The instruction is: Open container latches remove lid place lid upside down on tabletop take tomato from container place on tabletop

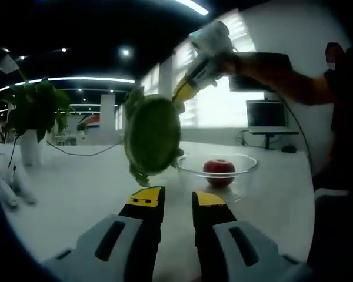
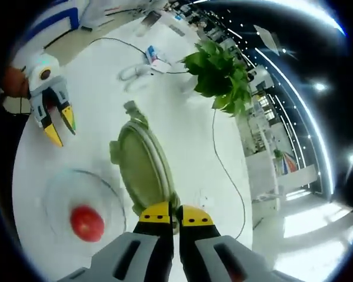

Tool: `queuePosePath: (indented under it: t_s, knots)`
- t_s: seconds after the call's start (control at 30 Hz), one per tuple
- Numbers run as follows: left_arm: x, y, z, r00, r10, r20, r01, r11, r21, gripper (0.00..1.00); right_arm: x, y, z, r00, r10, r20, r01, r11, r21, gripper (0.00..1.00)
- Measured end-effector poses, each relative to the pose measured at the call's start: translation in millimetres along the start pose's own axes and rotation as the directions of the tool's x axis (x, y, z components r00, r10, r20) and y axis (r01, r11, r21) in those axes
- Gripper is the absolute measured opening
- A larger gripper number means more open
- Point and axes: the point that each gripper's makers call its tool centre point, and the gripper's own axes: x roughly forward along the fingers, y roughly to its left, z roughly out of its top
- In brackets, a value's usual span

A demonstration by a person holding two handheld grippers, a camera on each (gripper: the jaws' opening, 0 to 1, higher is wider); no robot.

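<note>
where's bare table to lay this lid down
Bare tabletop lies between the potted plant and the bowl. It's crowded at the bowl, which holds the tomato, and by the cables. The right hand-held gripper holds the lid.

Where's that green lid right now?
The round green lid is off the clear glass bowl, held up by its rim in the right gripper, just beside the bowl with the red tomato.

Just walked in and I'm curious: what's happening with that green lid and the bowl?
A person works two handheld claws. The right claw has pinched the round green lid by its rim and holds it up, off the clear container. A red tomato sits inside the container. The left claw hovers nearby, open and empty.
</note>
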Motion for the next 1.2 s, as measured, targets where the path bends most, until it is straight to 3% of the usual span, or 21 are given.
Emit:
queuePosePath:
  t_s: [0.07, 0.13, 0.17, 0.27, 0.33, 0.43, 0.57, 0.83, 1.2]
  knots:
    - [0, 0.1, 0.1, 1.0, -0.001, 0.001, 0.001, 1.0, -0.001, 0.2, 10, -2, -5.3, 1.0, 0.001, -0.019, 0.0, 0.999, 0.052, 0.0]
    - [0, -0.1, 0.1, 1.0, -0.002, 0.001, 0.002, 1.0, -0.001, 0.2, 15, -3, -5.1, 0.999, 0.043, 0.0, -0.042, 0.99, 0.134, 0.0]
    - [0, -0.6, 0.1, 1.0, -0.005, 0.001, 0.005, 1.0, -0.002, 0.2, 18, -10, -4.9, 1.0, 0.026, 0.01, -0.027, 0.991, 0.133, 0.0]
    - [0, -1.9, 0.7, 1.0, -0.013, 0.004, 0.013, 1.0, -0.003, 0.2, 27, -14, -16.1, 0.999, -0.013, -0.039, 0.018, 0.99, 0.139, 0.0]
    - [0, -1.4, 1.2, 1.0, -0.014, 0.007, 0.014, 1.0, -0.01, 0.2, 33, -16, -21.1, 0.999, -0.001, -0.051, 0.01, 0.984, 0.177, 0.0]
    - [0, 0.2, 2.0, 1.0, -0.012, 0.013, 0.012, 1.0, -0.018, 0.2, 41, -23, -29.4, 0.998, -0.002, -0.065, 0.019, 0.965, 0.262, 0.0]
    - [0, 0.2, 1.8, 1.0, -0.013, 0.013, 0.013, 1.0, -0.02, 0.21, 51, -34, -39.3, 0.997, -0.022, -0.076, 0.043, 0.955, 0.293, 0.0]
    - [1, 1.3, 1.3, 1.0, -0.012, 0.012, 0.012, 1.0, -0.028, 0.21, 73, -50, -62.3, 0.996, 0.004, -0.086, 0.034, 0.895, 0.446, 0.0]
    - [2, 1.7, -0.6, 1.0, -0.009, 0.003, 0.009, 1.0, -0.026, 0.21, 95, -61, -91.6, 0.993, -0.007, -0.116, 0.066, 0.851, 0.521, 0.0]
